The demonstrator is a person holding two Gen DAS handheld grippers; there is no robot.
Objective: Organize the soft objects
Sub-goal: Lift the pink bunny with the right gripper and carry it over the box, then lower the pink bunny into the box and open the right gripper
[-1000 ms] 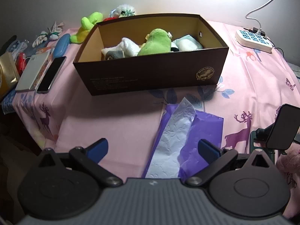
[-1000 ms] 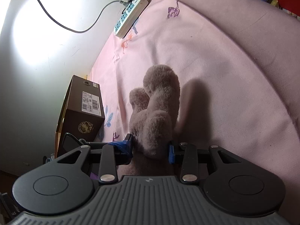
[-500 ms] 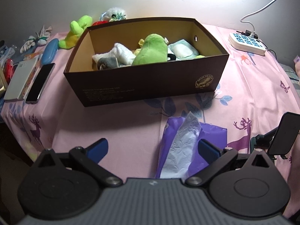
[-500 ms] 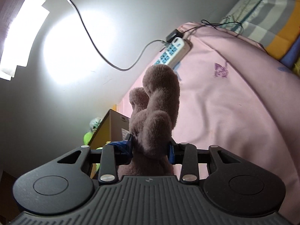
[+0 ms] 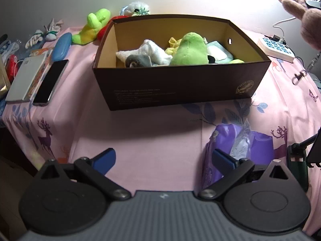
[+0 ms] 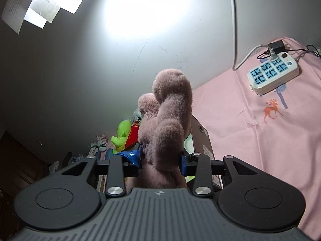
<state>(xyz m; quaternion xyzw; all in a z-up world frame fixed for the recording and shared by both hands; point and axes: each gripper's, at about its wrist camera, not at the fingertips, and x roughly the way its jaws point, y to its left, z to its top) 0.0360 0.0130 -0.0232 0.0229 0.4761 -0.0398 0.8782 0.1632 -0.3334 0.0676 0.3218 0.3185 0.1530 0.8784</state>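
Observation:
My right gripper [image 6: 161, 160] is shut on a dusty-pink plush toy [image 6: 168, 124], held up in the air; its blue pads press both sides. The same plush toy [image 5: 297, 2] shows at the top right of the left wrist view, above and right of the brown cardboard box [image 5: 180, 86]. Inside the box lie a green plush [image 5: 190, 50], white and grey socks [image 5: 144, 56] and other soft items. My left gripper [image 5: 163, 158] is open over the pink cloth, with a purple tissue pack [image 5: 238, 140] beside its right finger. A lime-green plush [image 5: 94, 26] lies behind the box's left corner.
A white power strip [image 6: 272, 72] with a cable sits on the pink cloth [image 6: 260, 140] at the right. Left of the box lie a phone [image 5: 51, 80], a power bank [image 5: 26, 78], a blue case [image 5: 62, 46] and knotted socks [image 5: 46, 34]. A phone holder [image 5: 305, 152] stands at the right edge.
My right gripper has lifted the pink plush off the cloth and swung it toward the box, rolling level. The left gripper has drifted left; the tissue pack now lies under its right finger.

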